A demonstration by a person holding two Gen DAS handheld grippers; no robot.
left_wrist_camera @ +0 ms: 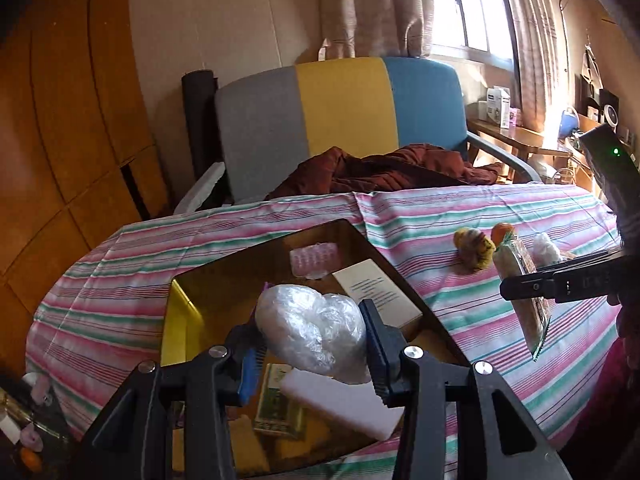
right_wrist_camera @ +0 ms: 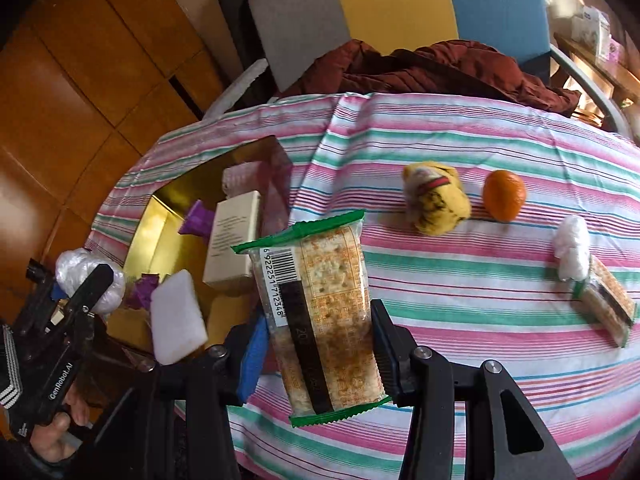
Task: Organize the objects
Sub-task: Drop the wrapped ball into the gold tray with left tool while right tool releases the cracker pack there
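While the left gripper hangs over the gold tray, its fingers are clamped on a crumpled plastic bag, held clear above the tray's contents. To its right, the right gripper points across the striped counter, level and raised off the cloth, its fingers closed on a cracker pack that stands nearly upright between them. A hand grips the left tool's handle at the lower left of the right wrist view. Inside the tray lie a white sponge, a cream box, purple wrappers, a pink packet and a green packet. On the cloth beyond sit a yellow toy, an orange, a white wad and a second cracker pack.
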